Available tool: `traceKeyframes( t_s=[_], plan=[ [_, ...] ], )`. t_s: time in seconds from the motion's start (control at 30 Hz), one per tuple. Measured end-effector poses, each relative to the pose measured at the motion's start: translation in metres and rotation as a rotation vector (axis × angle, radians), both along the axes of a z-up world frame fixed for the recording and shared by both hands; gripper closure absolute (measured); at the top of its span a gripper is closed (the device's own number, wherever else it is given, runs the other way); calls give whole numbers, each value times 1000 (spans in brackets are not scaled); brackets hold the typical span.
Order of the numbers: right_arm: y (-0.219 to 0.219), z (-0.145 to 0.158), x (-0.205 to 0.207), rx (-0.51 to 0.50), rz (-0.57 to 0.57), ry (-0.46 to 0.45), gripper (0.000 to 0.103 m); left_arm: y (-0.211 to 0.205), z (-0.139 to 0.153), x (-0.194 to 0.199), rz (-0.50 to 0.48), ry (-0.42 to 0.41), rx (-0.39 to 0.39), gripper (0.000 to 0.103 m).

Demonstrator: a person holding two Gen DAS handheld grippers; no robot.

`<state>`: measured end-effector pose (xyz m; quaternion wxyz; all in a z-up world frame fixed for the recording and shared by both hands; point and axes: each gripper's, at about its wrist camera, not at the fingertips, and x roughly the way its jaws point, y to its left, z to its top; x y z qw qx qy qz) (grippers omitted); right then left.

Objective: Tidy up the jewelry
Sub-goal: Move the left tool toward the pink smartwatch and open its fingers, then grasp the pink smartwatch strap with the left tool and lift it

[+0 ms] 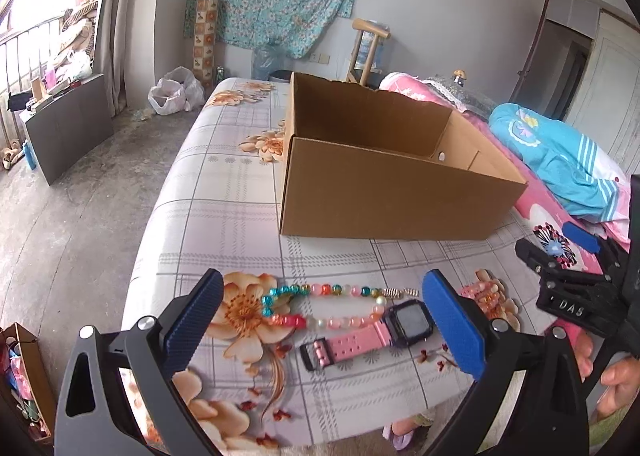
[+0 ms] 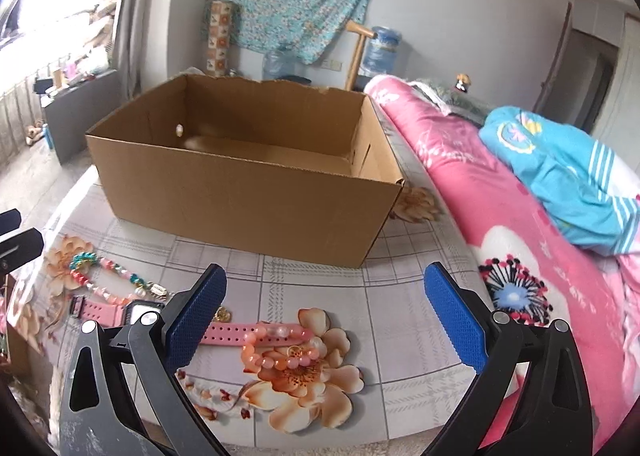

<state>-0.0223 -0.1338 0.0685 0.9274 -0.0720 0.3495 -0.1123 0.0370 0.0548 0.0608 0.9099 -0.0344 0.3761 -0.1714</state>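
A colourful bead necklace (image 1: 320,306) and a pink-strapped watch (image 1: 372,332) lie on the floral bedsheet, between the tips of my open, empty left gripper (image 1: 324,320). A pink-orange bead bracelet (image 2: 276,348) lies by the watch strap (image 2: 248,332), just ahead of my open, empty right gripper (image 2: 326,316); it also shows in the left wrist view (image 1: 482,292). The necklace (image 2: 108,276) and watch (image 2: 140,312) sit left in the right wrist view. An open cardboard box (image 1: 384,184) stands behind the jewelry, also seen in the right wrist view (image 2: 248,172). The right gripper shows in the left wrist view (image 1: 560,252).
A pink quilt (image 2: 500,216) and a blue garment (image 2: 560,176) lie along the bed's right side. The bed's left edge (image 1: 160,216) drops to a grey floor. A dark panel (image 1: 68,128) and a plastic bag (image 1: 172,96) stand on the floor at left.
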Motion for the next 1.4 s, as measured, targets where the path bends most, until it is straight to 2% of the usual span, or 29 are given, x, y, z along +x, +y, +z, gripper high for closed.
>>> traceKeyframes(
  t_s=[0.2,0.43,0.6,0.7,0.8,0.87,1.03,1.07,1.2,1.33,1.4],
  plan=[
    [-12,8,-17,138,105,-74,8,14,-10,-29,-5,26,-16,6],
    [11,-20,-13,271,258,65,9,15,-30,-48,19,-22,114,6],
    [35,-38,-9,232,387,130,24,3,-39,-53,-57,-77,182,6],
    [50,-43,-1,201,496,165,33,-11,-40,-54,-126,-109,210,13],
    [67,-52,11,152,622,197,35,-24,-43,-54,-195,-123,231,19],
    [75,-57,22,119,698,222,35,-30,-44,-54,-231,-128,238,27],
    [84,-73,42,43,820,302,38,-42,-51,-49,-305,-108,259,42],
    [85,-74,44,39,832,314,40,-44,-53,-47,-316,-102,262,46],
    [91,-88,60,-9,898,411,52,-49,-55,-40,-347,-92,278,49],
    [89,-88,69,26,949,458,53,-56,-59,-36,-376,-93,324,49],
    [84,-87,75,80,966,491,53,-60,-62,-36,-400,-90,350,49]
  ],
)
